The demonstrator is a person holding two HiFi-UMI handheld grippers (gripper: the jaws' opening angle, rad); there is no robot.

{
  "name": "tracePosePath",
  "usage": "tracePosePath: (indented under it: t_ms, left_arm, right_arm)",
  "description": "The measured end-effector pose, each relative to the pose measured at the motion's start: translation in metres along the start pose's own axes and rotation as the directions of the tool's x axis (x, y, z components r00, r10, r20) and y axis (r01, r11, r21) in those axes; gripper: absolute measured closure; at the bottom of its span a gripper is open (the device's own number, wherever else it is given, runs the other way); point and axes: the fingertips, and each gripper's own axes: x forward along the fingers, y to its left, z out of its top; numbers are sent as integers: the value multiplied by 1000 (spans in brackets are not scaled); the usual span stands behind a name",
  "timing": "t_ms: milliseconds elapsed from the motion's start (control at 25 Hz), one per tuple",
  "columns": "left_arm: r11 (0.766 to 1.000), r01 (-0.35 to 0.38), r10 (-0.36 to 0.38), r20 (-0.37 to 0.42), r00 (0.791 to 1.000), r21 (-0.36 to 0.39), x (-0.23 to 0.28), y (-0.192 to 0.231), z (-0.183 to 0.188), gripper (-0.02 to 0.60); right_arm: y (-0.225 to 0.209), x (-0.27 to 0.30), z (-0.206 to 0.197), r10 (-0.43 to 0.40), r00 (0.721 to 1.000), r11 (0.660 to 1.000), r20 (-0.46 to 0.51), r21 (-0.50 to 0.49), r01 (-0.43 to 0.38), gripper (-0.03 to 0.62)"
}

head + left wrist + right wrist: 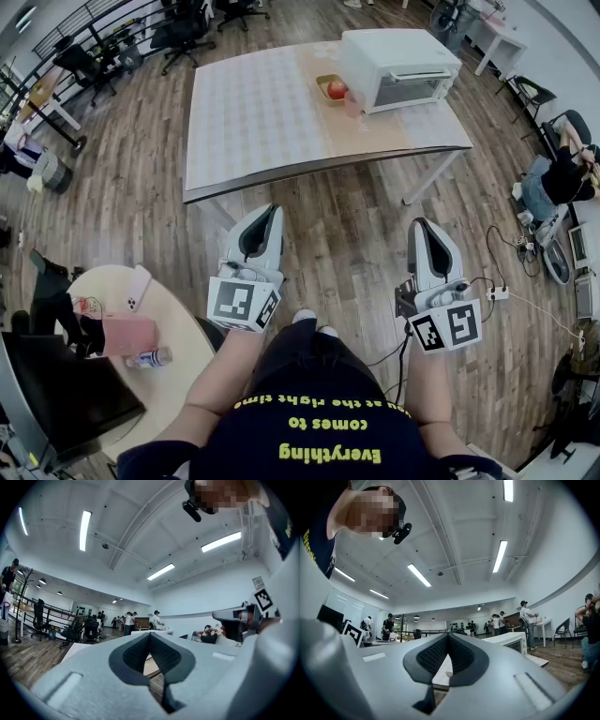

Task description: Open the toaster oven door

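Your left gripper [268, 212] is pressed fully together and holds nothing. It hangs over the floor, well short of the toaster oven [398, 66], which stands on the counter [253, 122] with its door [412, 91] shut. Reach in with the gripper closed like this and you will likely only bump the handle [419, 75] and shove the oven back.

Just beside the oven's left side sits a small tray [325, 81] with an apple [337, 90]. A wide swing from that side could knock it.

The oven looks light, so a pull on the door without bracing may drag or tip it toward you.

Your right gripper [419, 225] is also shut and empty, and just as far from the oven.

A cable [497, 253] trails on the floor to the oven's right, nearer you, and could catch your foot as you step in.
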Motion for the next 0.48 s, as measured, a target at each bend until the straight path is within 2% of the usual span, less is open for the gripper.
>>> tracePosePath:
  t_ms: [480]
  left_arm:
    - [999, -41, 40, 18, 999, 27, -27, -33, 3, 578]
  right_arm:
    - [7, -30, 0, 66, 998, 998, 1, 12, -66, 583]
